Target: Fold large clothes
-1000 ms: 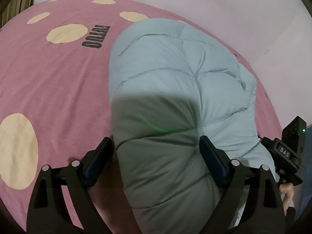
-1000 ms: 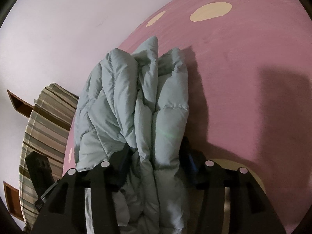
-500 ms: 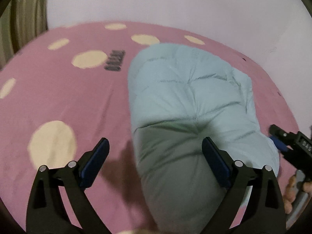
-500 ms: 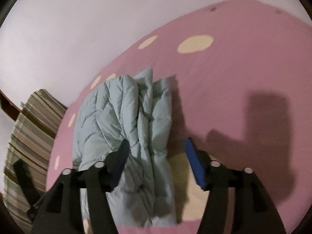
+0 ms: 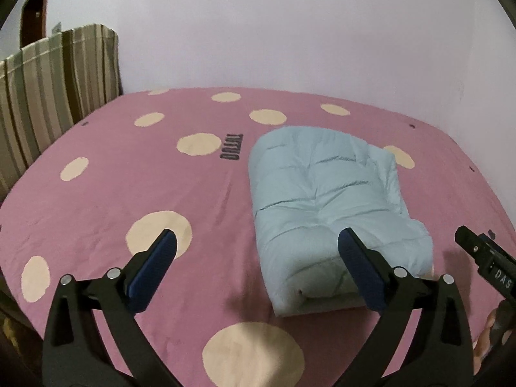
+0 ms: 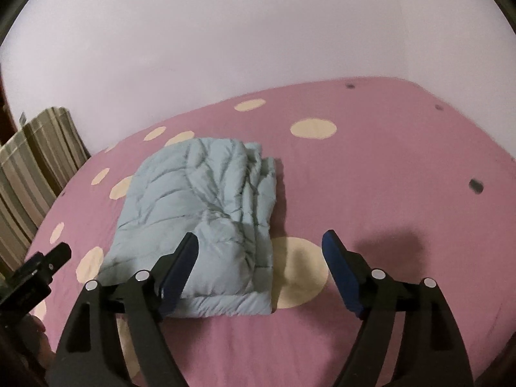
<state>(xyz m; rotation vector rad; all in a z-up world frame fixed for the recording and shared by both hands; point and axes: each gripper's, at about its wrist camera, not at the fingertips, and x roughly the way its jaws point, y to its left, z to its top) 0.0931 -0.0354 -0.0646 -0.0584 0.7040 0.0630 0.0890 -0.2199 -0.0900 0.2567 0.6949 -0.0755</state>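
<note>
- Two hand-held grippers are hovering over the bed (image 5: 106, 187): the left hand-held gripper (image 5: 258, 251) and the right hand-held gripper (image 6: 259, 251) are both opening wide, gripping nothing.
- The folded light-blue puffer jacket (image 5: 325, 193) is lying on the bed just beyond their tips, untouched.
- Its near corner is sitting hidden behind one blue pad (image 5: 361, 274).
- A striped cloth (image 5: 48, 96) is hanging at the bed's far edge.

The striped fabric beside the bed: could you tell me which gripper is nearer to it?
Left. The left gripper is on the side of the striped fabric; the right gripper lies beyond it, farther off. Both jaws are opening, empty.
</note>
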